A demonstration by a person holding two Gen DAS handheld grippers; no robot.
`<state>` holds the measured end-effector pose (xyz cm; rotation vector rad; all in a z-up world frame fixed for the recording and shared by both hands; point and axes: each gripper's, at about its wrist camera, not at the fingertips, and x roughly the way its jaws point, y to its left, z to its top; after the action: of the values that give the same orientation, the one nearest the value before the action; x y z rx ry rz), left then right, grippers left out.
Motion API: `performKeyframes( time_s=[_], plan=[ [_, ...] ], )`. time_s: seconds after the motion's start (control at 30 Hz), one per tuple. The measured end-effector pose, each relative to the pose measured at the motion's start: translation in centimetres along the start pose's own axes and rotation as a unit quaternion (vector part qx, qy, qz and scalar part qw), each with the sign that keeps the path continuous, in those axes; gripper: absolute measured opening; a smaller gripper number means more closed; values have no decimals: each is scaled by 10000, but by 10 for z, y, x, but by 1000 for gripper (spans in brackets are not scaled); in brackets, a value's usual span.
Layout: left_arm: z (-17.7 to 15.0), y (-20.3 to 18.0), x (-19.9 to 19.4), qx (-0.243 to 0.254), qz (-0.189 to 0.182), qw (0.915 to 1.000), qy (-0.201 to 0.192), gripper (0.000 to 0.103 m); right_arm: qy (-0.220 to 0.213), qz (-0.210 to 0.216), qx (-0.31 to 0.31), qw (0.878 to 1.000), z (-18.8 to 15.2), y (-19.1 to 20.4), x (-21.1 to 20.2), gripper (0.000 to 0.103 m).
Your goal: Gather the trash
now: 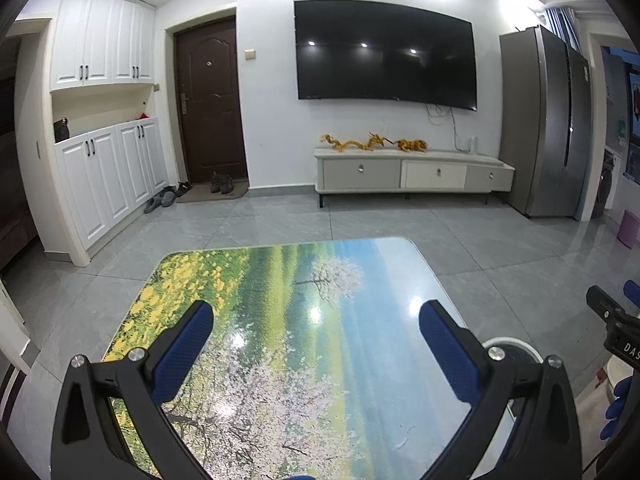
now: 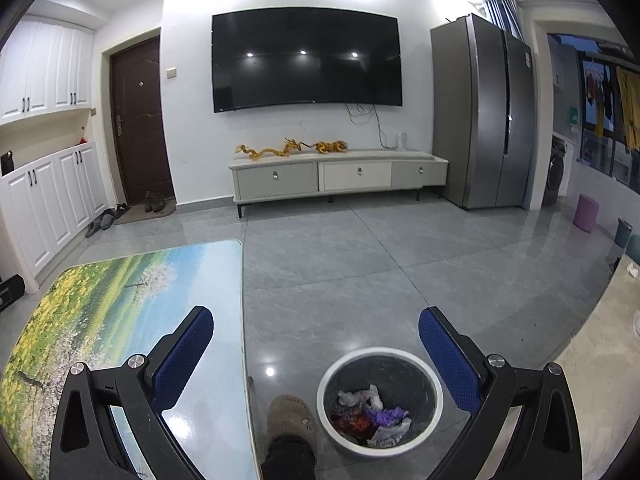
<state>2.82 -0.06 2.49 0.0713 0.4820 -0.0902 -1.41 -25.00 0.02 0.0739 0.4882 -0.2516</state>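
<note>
left gripper [image 1: 316, 340]: jaws spread wide, holding nothing — glossy landscape-print table [image 1: 280, 320] directly under and ahead of it | right gripper [image 2: 316, 340]: jaws spread wide, empty | trash bin [image 2: 434, 390]: on the floor just below, between its fingers | crumpled trash [image 2: 372, 414]: white, purple, red scraps inside the bin | slippered foot [image 2: 290, 420]: beside bin, toward the left finger

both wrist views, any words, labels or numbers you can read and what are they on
"DAS": white letters on the black body of the right gripper, cut off by the frame edge in the left wrist view.
Sticker on the fridge: too small to read.
Posters on the far right wall: blurred, no text legible.
Nothing readable on the bin, table or TV.
</note>
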Motion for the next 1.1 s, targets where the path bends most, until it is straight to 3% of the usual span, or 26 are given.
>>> performKeyframes(
  time_s=[0.43,1.1],
  plan=[
    [7,3,-5,-7,198,9996,-187,103,-309,166,-336,9988,12,20,1,103],
    [7,6,-8,-28,227,9995,-200,103,-269,166,-317,9990,9,22,4,103]
  ],
)
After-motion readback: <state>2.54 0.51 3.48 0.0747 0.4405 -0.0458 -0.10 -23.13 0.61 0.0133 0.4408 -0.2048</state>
